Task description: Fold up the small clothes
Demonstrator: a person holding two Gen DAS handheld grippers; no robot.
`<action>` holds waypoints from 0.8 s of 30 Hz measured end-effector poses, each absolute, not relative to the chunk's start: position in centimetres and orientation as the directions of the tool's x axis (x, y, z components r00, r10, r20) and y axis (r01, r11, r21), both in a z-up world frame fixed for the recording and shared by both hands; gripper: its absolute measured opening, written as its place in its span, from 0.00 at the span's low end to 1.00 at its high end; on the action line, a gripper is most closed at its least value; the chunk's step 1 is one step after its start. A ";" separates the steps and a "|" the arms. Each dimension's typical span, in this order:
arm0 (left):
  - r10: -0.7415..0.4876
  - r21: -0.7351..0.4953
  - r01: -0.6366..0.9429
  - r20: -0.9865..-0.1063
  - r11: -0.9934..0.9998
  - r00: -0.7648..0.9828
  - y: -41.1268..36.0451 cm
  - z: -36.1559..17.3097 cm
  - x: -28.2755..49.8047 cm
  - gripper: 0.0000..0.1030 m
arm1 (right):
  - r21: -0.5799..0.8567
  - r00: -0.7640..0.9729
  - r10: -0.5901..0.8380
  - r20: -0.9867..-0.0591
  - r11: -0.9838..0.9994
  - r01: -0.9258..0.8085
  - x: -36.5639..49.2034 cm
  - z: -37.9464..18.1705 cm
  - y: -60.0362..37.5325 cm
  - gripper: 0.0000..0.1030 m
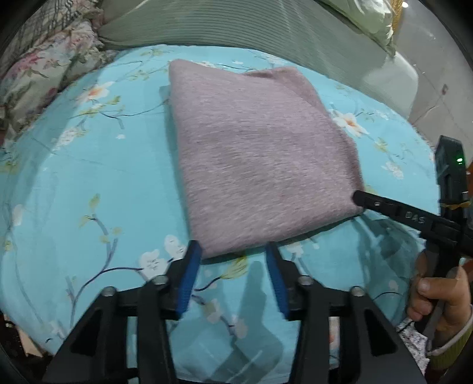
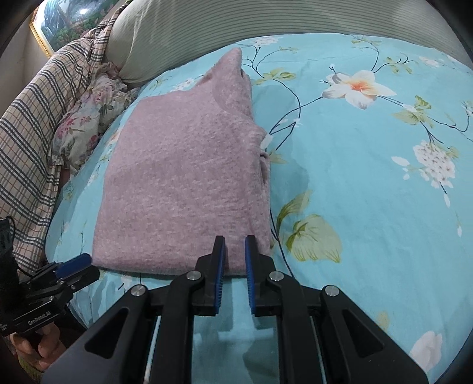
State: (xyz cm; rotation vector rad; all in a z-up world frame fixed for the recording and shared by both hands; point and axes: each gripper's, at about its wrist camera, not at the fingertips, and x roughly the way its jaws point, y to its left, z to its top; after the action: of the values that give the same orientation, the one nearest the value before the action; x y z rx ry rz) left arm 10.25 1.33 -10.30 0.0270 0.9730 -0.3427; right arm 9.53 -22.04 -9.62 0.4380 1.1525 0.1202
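A folded mauve knit garment (image 1: 260, 153) lies flat on the blue floral bedsheet (image 1: 88, 183); it also shows in the right wrist view (image 2: 183, 183). My left gripper (image 1: 233, 251) is open, its blue-padded jaws at the garment's near edge, holding nothing. My right gripper (image 2: 235, 242) is open with a narrow gap, its jaws over the garment's near right corner, not pinching it. In the left wrist view the right gripper (image 1: 359, 199) reaches the garment's right corner. In the right wrist view the left gripper (image 2: 79, 265) sits by the near left corner.
A striped grey-green cushion (image 1: 236, 26) lies along the back of the bed. A floral pillow (image 1: 44, 65) and a plaid cloth (image 2: 32, 141) are at the left. The sheet (image 2: 369, 177) extends to the right of the garment.
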 end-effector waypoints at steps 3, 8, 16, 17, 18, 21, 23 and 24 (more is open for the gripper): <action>-0.270 -0.135 0.283 -0.814 0.949 0.514 2.0 -10.2 9.9 0.48 | 0.387 0.410 0.304 -0.860 0.912 0.136 9.1 -9.2 -22.0 0.15; -0.274 -0.153 0.263 -0.807 0.953 0.524 3.0 -9.4 9.7 0.52 | 0.423 0.422 0.325 -0.846 0.891 0.162 8.7 -8.3 -22.4 0.16; -0.256 -0.149 0.228 -0.786 0.962 0.563 3.5 -7.3 13.6 0.60 | 0.436 0.542 0.314 -0.779 0.894 0.109 12.4 -3.6 -22.8 0.45; -0.254 -0.150 0.224 -0.785 0.963 0.565 3.5 -7.2 14.2 0.60 | 0.429 0.547 0.305 -0.780 0.896 0.112 13.2 -3.6 -22.9 0.45; -0.251 -0.149 0.220 -0.783 0.964 0.569 3.5 -7.2 14.8 0.60 | 0.430 0.546 0.302 -0.781 0.895 0.119 14.2 -3.6 -23.0 0.45; -0.236 -0.146 0.198 -0.780 0.969 0.580 3.5 -7.0 16.9 0.60 | 0.475 0.523 0.341 -0.782 0.868 0.144 17.8 -4.6 -23.6 0.45; -0.231 -0.154 0.180 -0.780 0.972 0.581 3.7 -7.0 18.2 0.60 | 0.478 0.509 0.346 -0.788 0.865 0.153 20.2 -5.5 -23.4 0.45; -0.232 -0.158 0.175 -0.781 0.972 0.580 3.8 -7.0 18.8 0.60 | 0.482 0.503 0.353 -0.789 0.864 0.148 21.3 -5.9 -23.2 0.45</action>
State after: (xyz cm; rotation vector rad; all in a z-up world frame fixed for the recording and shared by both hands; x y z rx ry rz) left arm 18.84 3.82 -6.97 -0.0666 0.9217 -0.2378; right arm 21.34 -23.20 -5.89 0.5382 1.0494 0.1312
